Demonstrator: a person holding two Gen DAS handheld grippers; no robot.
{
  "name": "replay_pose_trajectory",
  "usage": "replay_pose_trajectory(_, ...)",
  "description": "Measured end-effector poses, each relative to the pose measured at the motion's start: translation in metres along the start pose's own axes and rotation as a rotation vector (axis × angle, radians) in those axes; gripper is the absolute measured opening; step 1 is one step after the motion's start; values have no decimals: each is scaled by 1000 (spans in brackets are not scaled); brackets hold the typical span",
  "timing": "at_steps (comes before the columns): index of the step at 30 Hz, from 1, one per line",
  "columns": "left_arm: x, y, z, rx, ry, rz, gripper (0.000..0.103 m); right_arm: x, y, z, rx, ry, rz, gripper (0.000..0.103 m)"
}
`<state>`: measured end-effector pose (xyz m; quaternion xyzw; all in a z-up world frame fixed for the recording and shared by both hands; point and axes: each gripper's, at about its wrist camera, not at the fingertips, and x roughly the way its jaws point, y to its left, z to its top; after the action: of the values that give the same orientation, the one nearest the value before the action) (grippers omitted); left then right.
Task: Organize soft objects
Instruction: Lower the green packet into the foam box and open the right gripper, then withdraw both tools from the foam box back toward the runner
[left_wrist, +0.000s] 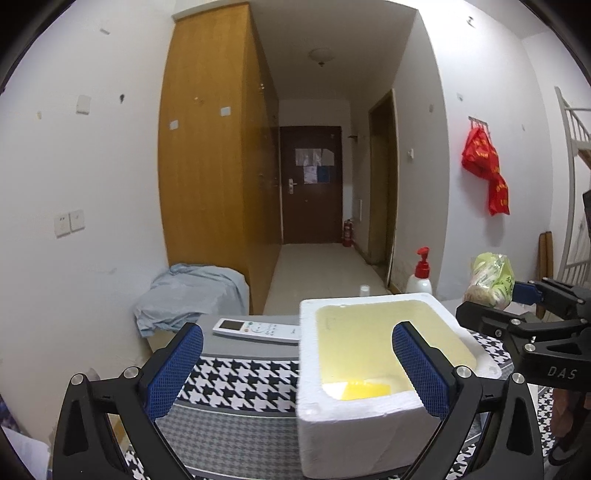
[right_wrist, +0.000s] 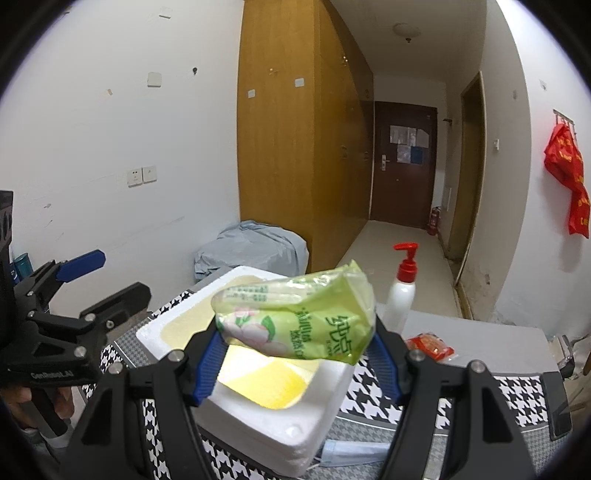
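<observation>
My right gripper (right_wrist: 295, 354) is shut on a soft green tissue pack (right_wrist: 299, 317) and holds it in the air above the white foam box (right_wrist: 280, 424). The pack also shows at the right in the left wrist view (left_wrist: 491, 278), in the right gripper (left_wrist: 524, 295). The foam box (left_wrist: 354, 424) stands on the houndstooth cloth (left_wrist: 236, 384), with a yellow sponge (left_wrist: 365, 390) on its bottom. My left gripper (left_wrist: 295, 369) is open and empty, low in front of the box's left wall.
A white remote (left_wrist: 258, 329) lies behind the box. A pump bottle with a red top (right_wrist: 400, 291) and a red packet (right_wrist: 430, 345) sit to the right. A blue face mask (right_wrist: 354, 450) lies by the box's front corner. A cloth-covered stool (left_wrist: 192, 295) stands by the wardrobe.
</observation>
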<state>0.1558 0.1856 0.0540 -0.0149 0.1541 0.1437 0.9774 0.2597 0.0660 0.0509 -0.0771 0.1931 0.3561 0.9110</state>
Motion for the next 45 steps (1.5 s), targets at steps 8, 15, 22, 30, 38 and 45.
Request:
replay_pose_trajectory(8,3,15,-3,-3,11,31,102,16,7,4,-6,29,18,74)
replay_pose_trajectory(15,3,24,-7,-16,16,37,102,34,13,4,-9,69,31,84)
replay_pose_trajectory(22,2,26,-7,-19,9,46,102,30,16,3,-13,66,42,101)
replay_pose_trajectory(30,-4,23,-6,-32,7,52,102,11,11,3,-9,33,24,102)
replay_pose_trajectory(38,-19,6,0,-14,-11,30,102,-20,0,3,5,-4,-18,103)
replay_pose_trajectory(45,-31,-9,3,5,-20,13,102,-47,-6,-1,-3,-34,-44,103)
